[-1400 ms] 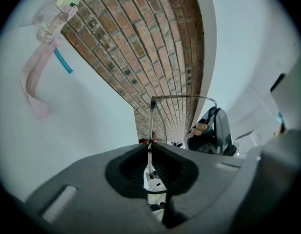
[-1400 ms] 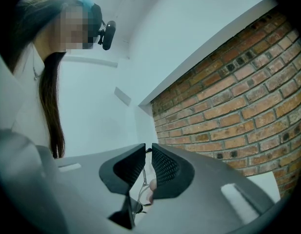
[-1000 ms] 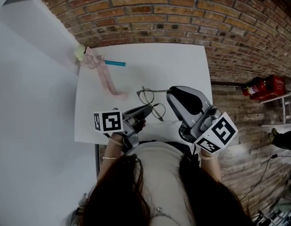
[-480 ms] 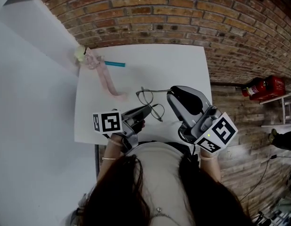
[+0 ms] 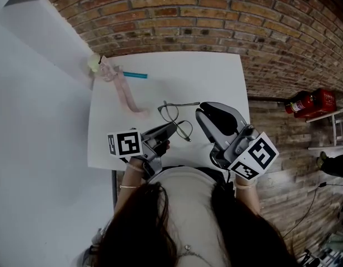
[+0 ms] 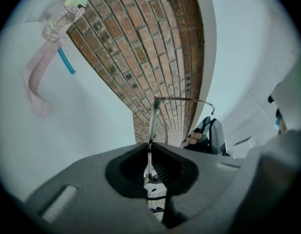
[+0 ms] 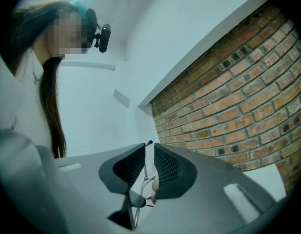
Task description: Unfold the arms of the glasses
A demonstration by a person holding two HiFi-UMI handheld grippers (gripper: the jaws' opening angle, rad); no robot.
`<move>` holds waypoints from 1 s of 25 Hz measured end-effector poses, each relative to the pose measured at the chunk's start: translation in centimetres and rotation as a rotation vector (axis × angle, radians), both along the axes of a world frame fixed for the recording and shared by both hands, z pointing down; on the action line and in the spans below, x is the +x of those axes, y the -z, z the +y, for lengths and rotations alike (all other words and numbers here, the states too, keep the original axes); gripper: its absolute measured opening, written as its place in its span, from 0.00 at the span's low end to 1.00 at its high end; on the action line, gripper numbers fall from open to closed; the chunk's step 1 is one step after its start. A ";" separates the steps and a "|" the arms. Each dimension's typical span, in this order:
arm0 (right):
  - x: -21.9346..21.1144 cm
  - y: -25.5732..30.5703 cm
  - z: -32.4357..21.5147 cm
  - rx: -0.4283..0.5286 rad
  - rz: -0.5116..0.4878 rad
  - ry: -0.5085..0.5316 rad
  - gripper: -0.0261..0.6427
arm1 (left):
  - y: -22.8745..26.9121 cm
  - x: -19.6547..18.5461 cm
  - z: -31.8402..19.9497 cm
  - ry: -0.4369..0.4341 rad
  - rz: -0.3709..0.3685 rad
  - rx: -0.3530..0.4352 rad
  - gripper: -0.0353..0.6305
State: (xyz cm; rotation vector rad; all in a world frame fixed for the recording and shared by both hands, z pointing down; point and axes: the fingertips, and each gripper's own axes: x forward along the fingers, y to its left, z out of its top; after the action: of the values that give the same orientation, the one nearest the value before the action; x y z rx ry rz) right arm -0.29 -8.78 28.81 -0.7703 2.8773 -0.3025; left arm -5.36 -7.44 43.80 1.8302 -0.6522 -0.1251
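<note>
Glasses point(image 5: 177, 121) hang in the air between your two grippers, above the near part of the white table point(image 5: 188, 74). Behind the table stands a brick wall point(image 5: 215, 15). At the far left corner of the table lies a pink strap point(image 5: 125, 96), and a small teal stick point(image 5: 135, 75) lies just beside it. Both are well apart from your work.

Your right gripper point(image 5: 200, 111) comes in from the right. Its jaws are almost together, and the thin end of one arm point(image 6: 182, 99) of the glasses passes between them. I judge that they pinch it, though a narrow gap shows beside the wire. Your left gripper point(image 5: 170, 128) has its jaws closed on the wire frame at the front part and carries the glasses.

You are in the step of opening the first arm. In the left gripper view this arm stands about square to the front, so I judge it is open or nearly so. I cannot make out the second arm well enough to say whether it is folded.

For the next move, hold the front firmly with the left gripper. Let the right jaws go from the arm without pulling the frame. Then take the other arm near its free end and swing it slowly around the hinge, never bending the wire sideways.
</note>
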 end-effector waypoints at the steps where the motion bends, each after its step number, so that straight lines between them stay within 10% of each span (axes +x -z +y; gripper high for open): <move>1: 0.0 -0.1 0.0 -0.003 0.002 0.001 0.11 | 0.0 0.0 0.0 0.001 0.000 0.001 0.09; 25: -2.8 -3.8 0.2 -0.066 0.085 0.046 0.11 | 0.5 0.3 -0.6 0.010 -0.026 0.028 0.09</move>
State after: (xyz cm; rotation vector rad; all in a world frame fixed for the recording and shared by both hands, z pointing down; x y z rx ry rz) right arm -3.11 -8.62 32.62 -0.7458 2.9819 -0.3807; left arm -5.11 -8.02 43.28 1.8584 -0.6807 -0.1173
